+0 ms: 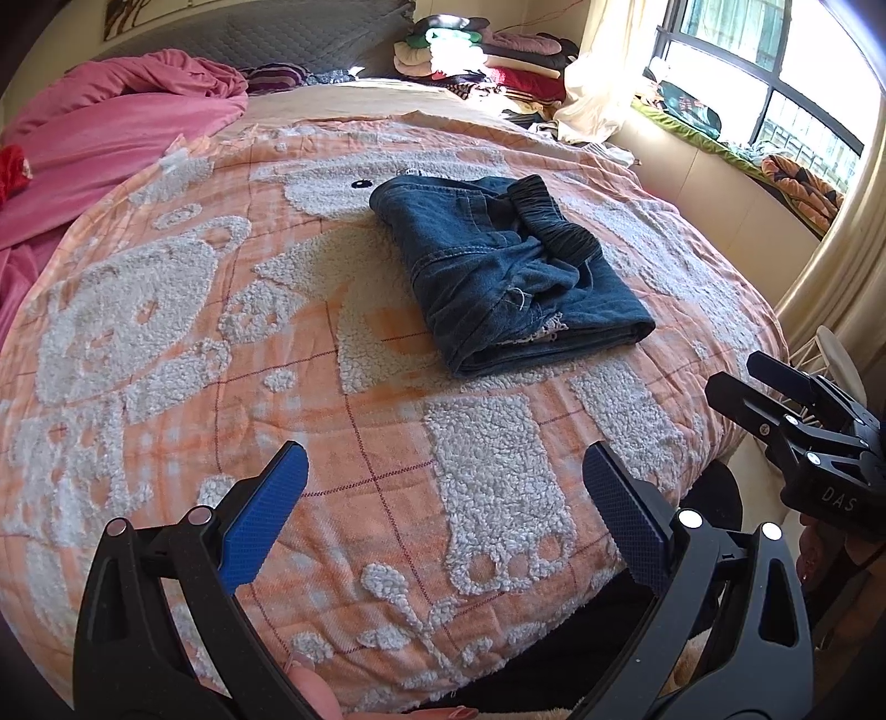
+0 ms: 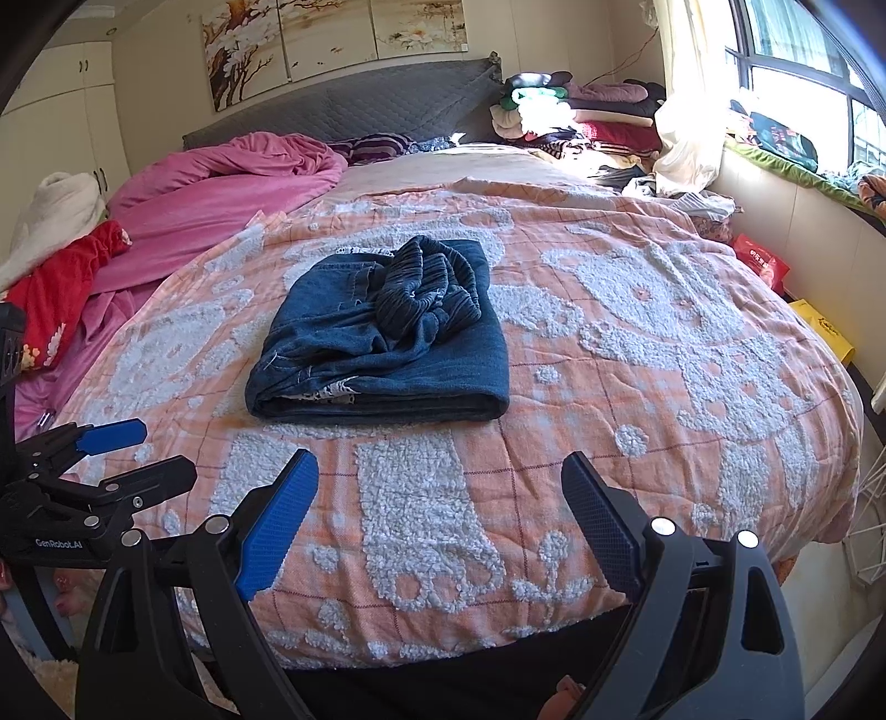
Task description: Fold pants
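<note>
Lettering "GenRobot.AI" marks left tool (image 2: 111, 443); "DAS" marks right tool (image 1: 736, 374).

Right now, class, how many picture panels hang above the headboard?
3, side by side on the wall: left panel, middle panel, right panel. The left wrist view shows only their lower edge; none seems hidden.

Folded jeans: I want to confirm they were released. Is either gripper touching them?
Apart. In both wrist views the folded jeans lie on the blanket beyond the open left gripper and right gripper.
</note>
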Tool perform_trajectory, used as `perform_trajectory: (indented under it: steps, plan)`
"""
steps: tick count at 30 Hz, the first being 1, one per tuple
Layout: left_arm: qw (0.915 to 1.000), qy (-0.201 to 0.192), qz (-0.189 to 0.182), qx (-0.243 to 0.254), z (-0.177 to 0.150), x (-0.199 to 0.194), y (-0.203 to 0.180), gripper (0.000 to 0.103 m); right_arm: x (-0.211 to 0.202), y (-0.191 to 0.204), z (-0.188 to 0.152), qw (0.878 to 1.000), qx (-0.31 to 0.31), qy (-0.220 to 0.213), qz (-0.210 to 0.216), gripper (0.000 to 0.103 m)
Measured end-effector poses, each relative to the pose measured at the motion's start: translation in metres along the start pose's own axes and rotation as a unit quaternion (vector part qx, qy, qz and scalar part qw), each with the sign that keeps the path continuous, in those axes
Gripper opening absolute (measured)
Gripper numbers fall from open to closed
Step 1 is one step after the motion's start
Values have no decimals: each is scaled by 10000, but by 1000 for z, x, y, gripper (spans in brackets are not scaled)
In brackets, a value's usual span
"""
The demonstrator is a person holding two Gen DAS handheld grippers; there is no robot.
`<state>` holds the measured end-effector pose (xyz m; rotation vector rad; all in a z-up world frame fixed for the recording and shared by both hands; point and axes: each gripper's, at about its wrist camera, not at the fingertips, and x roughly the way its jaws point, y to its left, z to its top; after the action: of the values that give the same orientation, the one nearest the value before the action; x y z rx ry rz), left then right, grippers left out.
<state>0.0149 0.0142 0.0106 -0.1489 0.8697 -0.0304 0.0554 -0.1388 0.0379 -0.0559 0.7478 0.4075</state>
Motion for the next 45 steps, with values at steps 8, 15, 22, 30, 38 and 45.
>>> perform_trajectory:
  steps: [8, 15, 22, 30, 38, 45]
  plan:
    - [10000, 84, -41, -4, 0, 4, 1, 94, 2, -1, 0, 10000, 5, 15, -5, 89]
    - [9999, 89, -35, -46, 0, 5, 2, 94, 5, -2, -2, 10000, -1, 49, -16, 89]
    - [9999, 115, 19, -76, -1, 6, 5, 94, 7, -1, 0, 9999, -46, 97, -9, 89]
    - [9998, 148, 95, -115, 0, 7, 9, 94, 8, 0, 2, 9999, -71, 124, 6, 89]
    - [9997, 200, 38, -119, -2, 10, 10, 94, 10, -2, 2, 9999, -62, 158, 1, 89]
    - [9986, -5, -43, -530, 10, 10, 44, 94, 20, -12, 5, 9997, -8, 253, -54, 89]
